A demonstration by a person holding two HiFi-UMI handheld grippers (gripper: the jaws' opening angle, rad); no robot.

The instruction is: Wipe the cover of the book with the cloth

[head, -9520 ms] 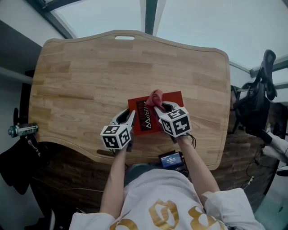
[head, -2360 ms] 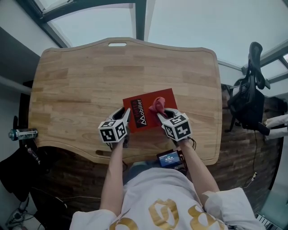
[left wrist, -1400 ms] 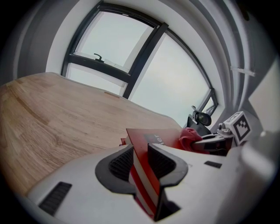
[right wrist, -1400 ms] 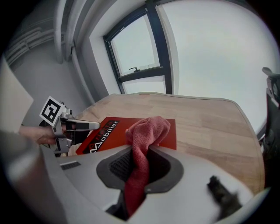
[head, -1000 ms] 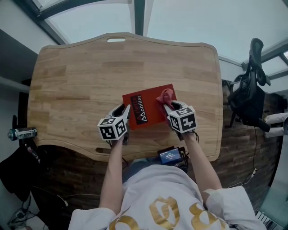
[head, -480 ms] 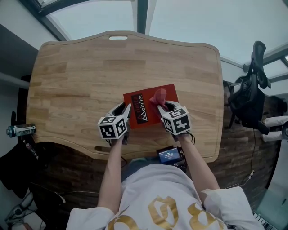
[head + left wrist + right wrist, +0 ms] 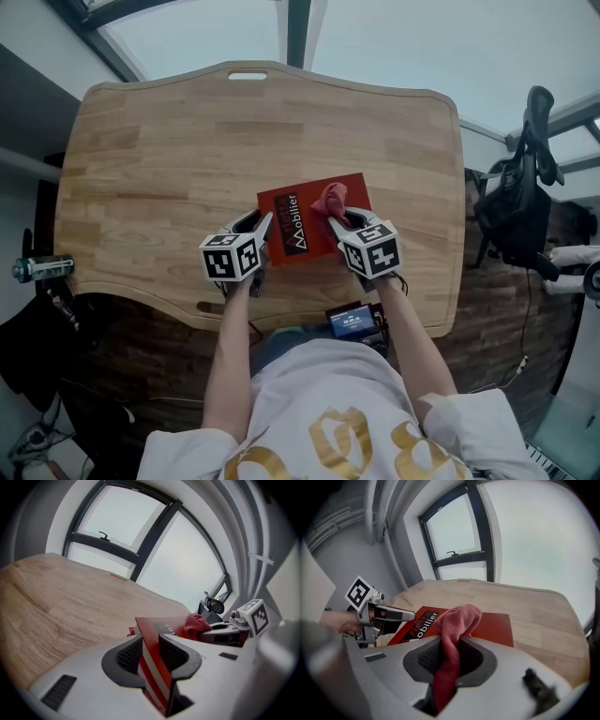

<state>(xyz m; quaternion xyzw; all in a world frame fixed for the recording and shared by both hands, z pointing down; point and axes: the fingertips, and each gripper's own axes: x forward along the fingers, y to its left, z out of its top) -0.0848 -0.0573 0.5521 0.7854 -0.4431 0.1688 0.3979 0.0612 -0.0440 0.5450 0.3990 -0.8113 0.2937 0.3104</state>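
Fingers of left gripper (image 7: 151,644) clamped on left edge of book (image 7: 157,626); right gripper (image 7: 449,645) fingers clamped on cloth (image 7: 457,618), bunch over book's right half, just ahead of them. Book near middle of table (image 7: 169,159) front edge, long axis left-right. Only head view shows whole book; gripper views show both pinches

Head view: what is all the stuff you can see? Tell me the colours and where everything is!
table: one, light wood, middle of view
book: one, red, on the table's near side
cloth: one, pink, on the book
office chair: one, black, right of the table
screen device: one, black, below the table's near edge
left gripper: one, grey, shut on the book's edge
right gripper: one, grey, shut on the cloth
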